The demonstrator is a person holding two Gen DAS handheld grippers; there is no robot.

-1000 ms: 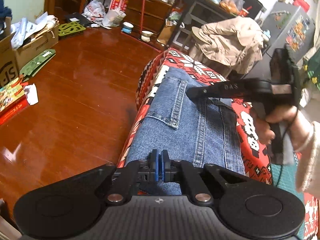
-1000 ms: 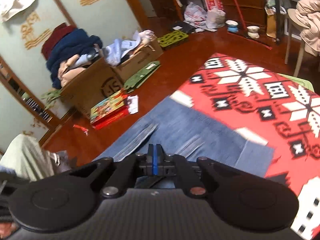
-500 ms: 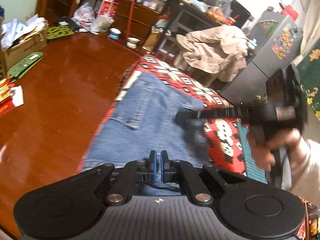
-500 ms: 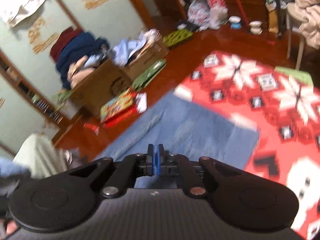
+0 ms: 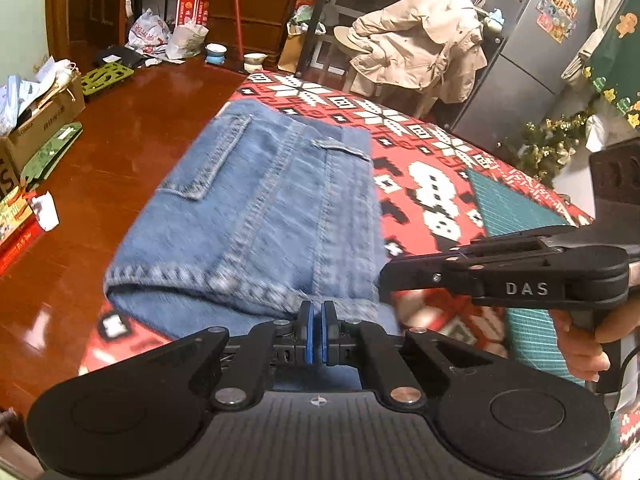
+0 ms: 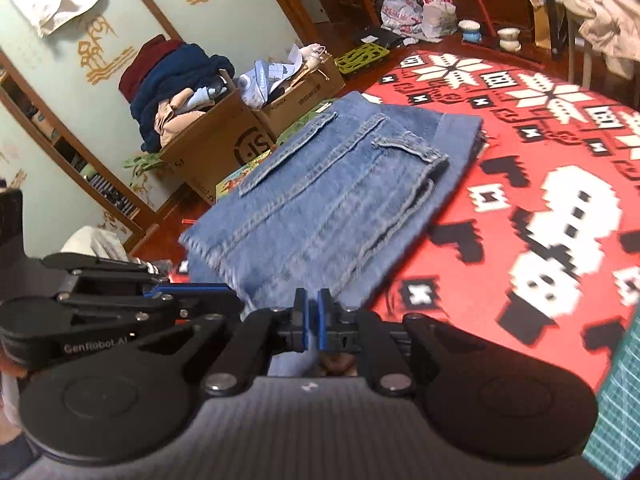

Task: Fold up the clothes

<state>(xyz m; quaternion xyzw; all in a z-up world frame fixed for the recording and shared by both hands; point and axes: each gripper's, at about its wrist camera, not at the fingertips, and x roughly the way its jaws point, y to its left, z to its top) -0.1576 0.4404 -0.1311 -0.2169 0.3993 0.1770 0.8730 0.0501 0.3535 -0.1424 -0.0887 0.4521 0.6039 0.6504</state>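
Folded blue jeans [image 5: 260,216] lie on the red patterned tablecloth [image 5: 432,184], back pockets up; they also show in the right wrist view [image 6: 332,196]. My left gripper [image 5: 317,330] sits at the near edge of the jeans, its blue pads a narrow gap apart with nothing between them. My right gripper [image 6: 312,322] is the same, with a narrow gap, at the jeans' near corner. The right gripper also shows side-on in the left wrist view [image 5: 384,280], beside the jeans' right edge. The left gripper shows in the right wrist view [image 6: 236,300].
The table edge drops to a red wooden floor [image 5: 132,136] on the left. Cardboard boxes of clothes [image 6: 224,128] stand on the floor. A chair with a beige coat [image 5: 420,44] and a grey fridge [image 5: 532,60] stand beyond the table. A green cutting mat [image 5: 508,204] lies at right.
Both grippers have let go of the jeans and pulled back towards me. The jeans now lie folded flat on the cloth. The pads have parted slightly.
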